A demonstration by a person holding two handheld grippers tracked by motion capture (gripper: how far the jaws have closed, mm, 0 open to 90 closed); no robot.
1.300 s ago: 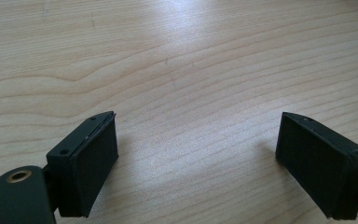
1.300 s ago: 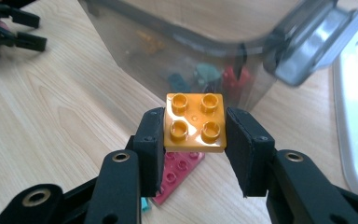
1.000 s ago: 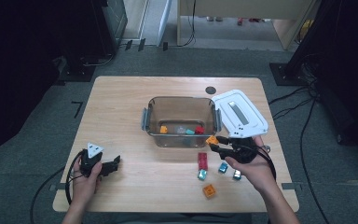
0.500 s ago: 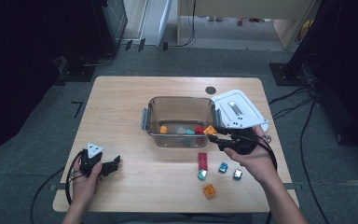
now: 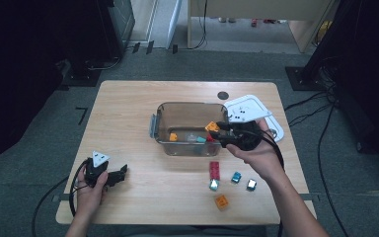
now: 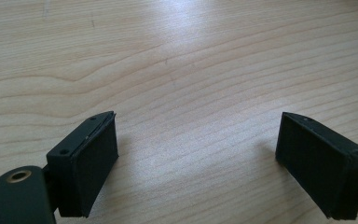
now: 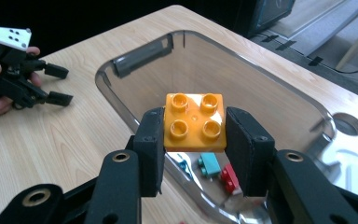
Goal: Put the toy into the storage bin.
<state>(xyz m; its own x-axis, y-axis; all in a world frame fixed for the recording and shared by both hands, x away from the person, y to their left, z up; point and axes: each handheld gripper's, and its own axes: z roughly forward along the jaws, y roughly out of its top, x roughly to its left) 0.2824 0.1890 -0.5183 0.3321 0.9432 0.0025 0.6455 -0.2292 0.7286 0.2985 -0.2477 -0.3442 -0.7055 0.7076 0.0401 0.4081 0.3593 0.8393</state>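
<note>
Orange brick (image 7: 195, 122), four studs up, clamped between right gripper (image 7: 193, 149) jaws above clear tub (image 5: 164, 118) at tabletop centre. Left gripper (image 6: 200, 158), jaws apart, near front left corner.

A light wooden table (image 5: 128, 123) with a visible grain carries everything. Near its centre stands a clear plastic container (image 5: 158, 127) with grey latches, and in the high view small bricks lie inside it. At three o'clock from the container, just beside it, a white lid (image 5: 276, 132) lies flat on the wood. At twelve o'clock from the lid there is a dark round hole (image 5: 222, 95) in the tabletop. At five o'clock from the container some loose bricks lie on the wood: a red brick (image 5: 214, 170), a pale brick (image 5: 213, 185) touching its near end, a teal brick (image 5: 236, 177), a grey brick (image 5: 251, 184), and an orange brick (image 5: 221, 202) close to the front edge.
</note>
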